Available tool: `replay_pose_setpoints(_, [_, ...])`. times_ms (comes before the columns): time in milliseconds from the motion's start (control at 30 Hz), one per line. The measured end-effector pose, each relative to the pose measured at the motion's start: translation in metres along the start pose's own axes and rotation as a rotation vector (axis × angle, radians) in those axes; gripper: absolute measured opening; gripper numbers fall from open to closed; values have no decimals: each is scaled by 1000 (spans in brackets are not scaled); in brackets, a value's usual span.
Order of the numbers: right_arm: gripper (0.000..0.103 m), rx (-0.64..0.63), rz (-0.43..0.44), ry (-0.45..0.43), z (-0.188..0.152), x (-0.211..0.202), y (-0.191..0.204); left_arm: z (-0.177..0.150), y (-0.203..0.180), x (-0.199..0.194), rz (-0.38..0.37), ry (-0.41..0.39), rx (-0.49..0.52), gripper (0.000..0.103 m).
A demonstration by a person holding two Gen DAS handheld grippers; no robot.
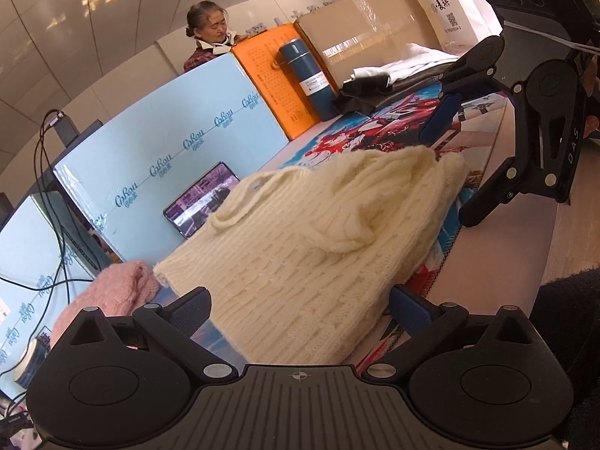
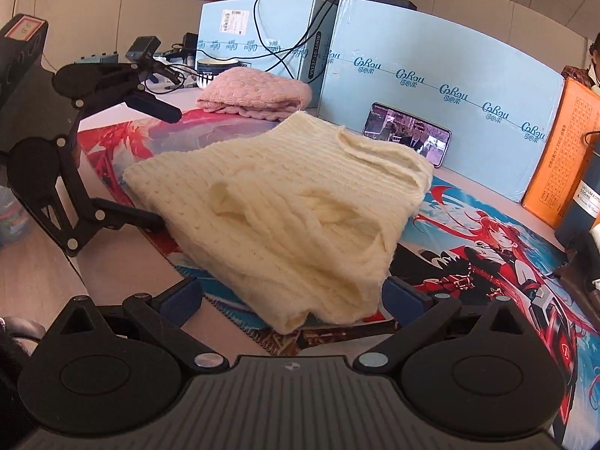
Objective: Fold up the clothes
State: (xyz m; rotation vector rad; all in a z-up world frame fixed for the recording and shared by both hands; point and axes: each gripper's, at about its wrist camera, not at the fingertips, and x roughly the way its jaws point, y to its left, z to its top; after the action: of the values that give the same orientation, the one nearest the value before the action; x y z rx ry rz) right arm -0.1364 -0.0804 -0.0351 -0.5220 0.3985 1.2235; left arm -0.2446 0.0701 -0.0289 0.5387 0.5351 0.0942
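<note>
Sweater point(image 2: 285, 206) cream, partly folded, bunched on counter mat point(image 2: 468, 247) ahead of both claws | left claw point(image 1: 300, 309) apart, empty | right claw point(image 2: 290, 298) apart, empty | pink knit point(image 2: 255, 93) beyond, folded | final fold judged pending

Blue flask point(image 2: 585, 202) cut off rt.

Black linkage tongs point(image 1: 300, 307) with blue pads point(image 2: 180, 302) (silver rivets).

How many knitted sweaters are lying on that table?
2: a cream sweater folded in the middle of the printed mat, and a pink sweater behind it by the light-blue boxes. Other clothes lie farther off, kind unclear.
</note>
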Motion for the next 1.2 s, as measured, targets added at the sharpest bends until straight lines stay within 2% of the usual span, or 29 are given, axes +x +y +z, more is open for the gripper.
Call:
replay_pose_setpoints(100, [103,-13,5,-4,3,6,0,3,-1,4,29,5,13,103])
replay_pose_setpoints(233, [103,-9,-24,-21,11,13,1,10,-18,17,69,-77,62,103])
replay_pose_setpoints(300, [103,-14,-37,-25,13,16,3,13,-15,23,87,-94,20,103])
replay_pose_setpoints(400, [103,-38,-70,-32,14,17,4,13,2,22,79,-112,-105,103])
replay_pose_setpoints(433, [103,-42,-83,-40,13,16,2,11,5,21,79,-108,-112,103])
replay_pose_setpoints(533, [96,-68,-95,-63,12,14,-1,3,7,19,99,-80,-90,103])
replay_pose_setpoints(567, [86,-75,-79,-69,12,13,-2,0,9,18,106,-74,-95,102])
replay_pose_setpoints(600, [70,-76,-52,-72,13,13,-2,-3,11,18,109,-72,-109,99])
replay_pose_setpoints(633, [61,-77,-26,-75,13,12,-3,-4,12,16,106,-77,-120,92])
replay_pose_setpoints(667, [46,-78,-3,-77,13,12,-3,-5,12,15,97,-85,-124,87])
replay_pose_setpoints(700, [41,-80,8,-74,13,13,-3,-6,11,15,87,-89,-113,71])
replay_pose_setpoints(733, [39,-83,10,-71,13,13,-3,-7,9,16,77,-92,-97,46])
replay_pose_setpoints(767, [33,-78,11,-71,13,12,-4,-8,6,17,66,-94,-81,39])
replay_pose_setpoints(833, [28,-67,16,-70,12,11,-5,-11,3,15,28,-106,-69,21])
replay_pose_setpoints(900, [23,-53,37,-71,12,4,-6,-12,0,10,-17,-119,-70,19])
replay_pose_setpoints(1067, [20,-17,124,-99,12,-25,-7,-13,3,-19,-183,-178,-145,18])
replay_pose_setpoints(1133, [19,-1,176,-137,14,-41,-6,-13,10,-31,-251,-229,-202,18])
replay_pose_setpoints(1200, [19,12,230,-183,19,-52,-8,-12,20,-40,-279,-294,-262,18])
